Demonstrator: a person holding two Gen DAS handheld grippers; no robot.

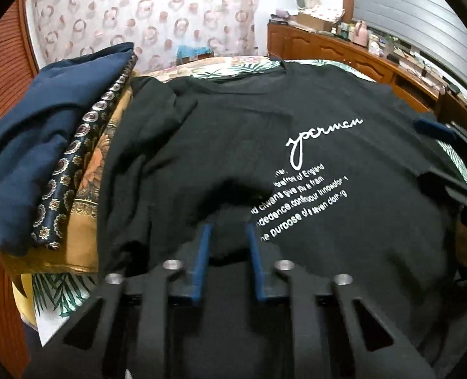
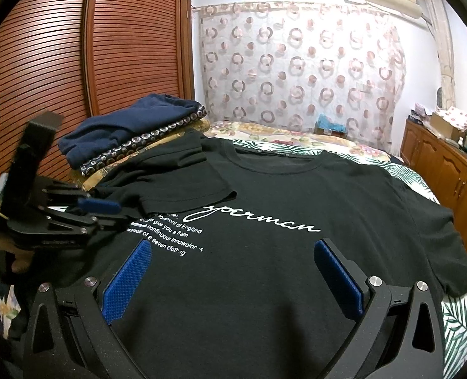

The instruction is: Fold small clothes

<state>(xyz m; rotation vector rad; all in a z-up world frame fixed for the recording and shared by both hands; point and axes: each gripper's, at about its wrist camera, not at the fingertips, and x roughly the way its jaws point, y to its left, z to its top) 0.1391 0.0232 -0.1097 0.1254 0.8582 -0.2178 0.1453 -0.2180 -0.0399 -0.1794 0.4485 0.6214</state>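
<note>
Left gripper jaws nearly together — pinching a raised fold of the black printed cotton T-shirt. Right gripper jaws spread wide above that shirt — holding nothing.

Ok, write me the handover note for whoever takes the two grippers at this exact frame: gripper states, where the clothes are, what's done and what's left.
Left gripper: fingers nearly shut, pinching a raised fold of the black T-shirt on its left side, beside the print.
Right gripper: open, over the shirt's lower middle, holding nothing.
T-shirt: lies print up on the bed; one sleeve is already folded in over the chest, the other still lies spread out.
Stack: folded clothes at the far left corner, navy piece on top.
Left to do: probably fold in the other sleeve and side, fold the shirt up, then add it to the stack.
</note>
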